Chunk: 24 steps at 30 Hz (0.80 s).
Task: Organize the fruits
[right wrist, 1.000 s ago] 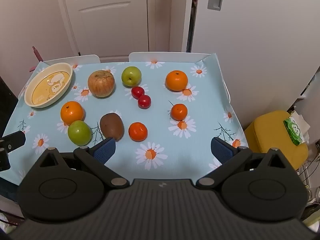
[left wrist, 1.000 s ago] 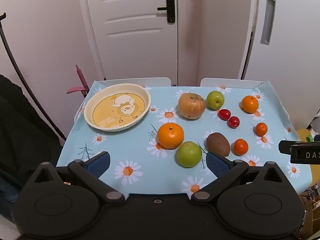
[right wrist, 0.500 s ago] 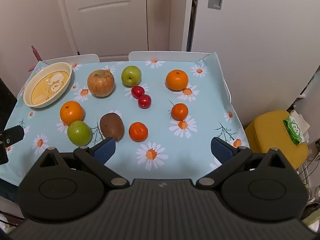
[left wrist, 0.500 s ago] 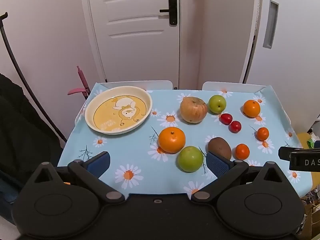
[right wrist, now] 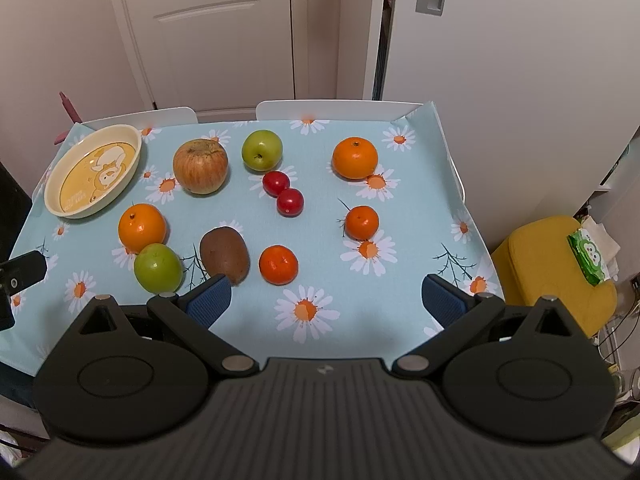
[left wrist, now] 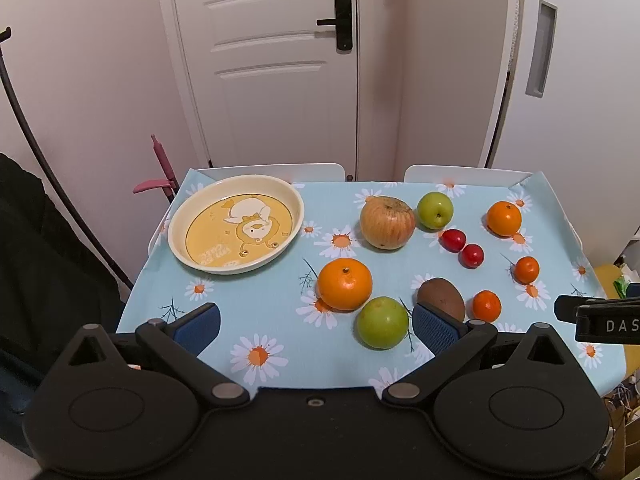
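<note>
Filling the far side of the room, a white panelled door (left wrist: 276, 68) with a black lever handle (left wrist: 338, 20) faces you, and a white cabinet front (right wrist: 520, 40) with a recessed grip stands to its right. Below them your worktop (right wrist: 400, 280) wears a pale blue cloth printed with daisies, and two white chair backs show just past its far edge. A yellow stool (right wrist: 552, 272) sits off the worktop's right side with a green packet on it.

Your left gripper (left wrist: 316, 322) hovers over the near edge, jaws spread wide and holding nothing; your right gripper (right wrist: 326, 300) does the same further right, jaws equally wide and empty.

The cream dish (left wrist: 180, 248) with a yellow cartoon centre lies at the far left corner, with nothing in it. All the fruit lies loose on the cloth to its right. The streaked apple (left wrist: 387, 222) is the biggest, with a green apple (left wrist: 435, 210) just beside it. A large orange (left wrist: 345, 284) touches a second green apple (left wrist: 383, 322) near your left gripper, whose right finger partly covers the brown kiwi (left wrist: 440, 298). Another orange (left wrist: 504, 218) sits alone at the far right. Two small tangerines (right wrist: 279, 264) lie well apart on the right half. Two red cherry tomatoes (right wrist: 290, 202) touch each other in the middle.
</note>
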### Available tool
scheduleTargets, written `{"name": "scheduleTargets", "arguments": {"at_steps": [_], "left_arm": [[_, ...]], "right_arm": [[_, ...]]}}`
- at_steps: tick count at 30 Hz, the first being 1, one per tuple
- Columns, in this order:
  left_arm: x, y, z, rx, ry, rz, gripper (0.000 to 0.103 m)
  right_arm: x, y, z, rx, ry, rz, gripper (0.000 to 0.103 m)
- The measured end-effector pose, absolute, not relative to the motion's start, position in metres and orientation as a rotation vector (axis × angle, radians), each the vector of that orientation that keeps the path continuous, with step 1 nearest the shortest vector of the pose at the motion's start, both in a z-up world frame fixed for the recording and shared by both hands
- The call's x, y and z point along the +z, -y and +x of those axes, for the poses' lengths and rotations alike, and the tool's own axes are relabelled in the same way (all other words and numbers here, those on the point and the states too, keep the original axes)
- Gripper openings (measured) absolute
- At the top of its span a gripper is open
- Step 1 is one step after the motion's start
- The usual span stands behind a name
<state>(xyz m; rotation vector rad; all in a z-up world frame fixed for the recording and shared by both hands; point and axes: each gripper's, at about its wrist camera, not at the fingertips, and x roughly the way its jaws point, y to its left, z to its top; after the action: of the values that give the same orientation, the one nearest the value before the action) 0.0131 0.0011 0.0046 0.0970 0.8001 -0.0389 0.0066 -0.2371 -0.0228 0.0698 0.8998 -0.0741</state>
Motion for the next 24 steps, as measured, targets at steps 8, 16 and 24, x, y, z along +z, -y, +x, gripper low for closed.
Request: {"name": "scheduleTargets", "arguments": {"at_steps": [8,16,24], "left_arm": [[0.0037,-0.0023,0.0112,-0.040,-0.790,0.097,0.103],[0.0040,-0.0024,0.0107,-0.044,-0.787,0.099,0.103],[0.0050,-0.0017,0.0121,-0.045,-0.786,0.100,0.103]], "right_arm": [[-0.0222,0.2363,0.0072,-0.075,-0.902,0.072,0.103],[-0.0221,0.2362,0.0075,-0.073,-0.902,0.072,0.103],[-0.0221,0.2361,0.0078,-0.072,-0.902,0.073,0.103]]}}
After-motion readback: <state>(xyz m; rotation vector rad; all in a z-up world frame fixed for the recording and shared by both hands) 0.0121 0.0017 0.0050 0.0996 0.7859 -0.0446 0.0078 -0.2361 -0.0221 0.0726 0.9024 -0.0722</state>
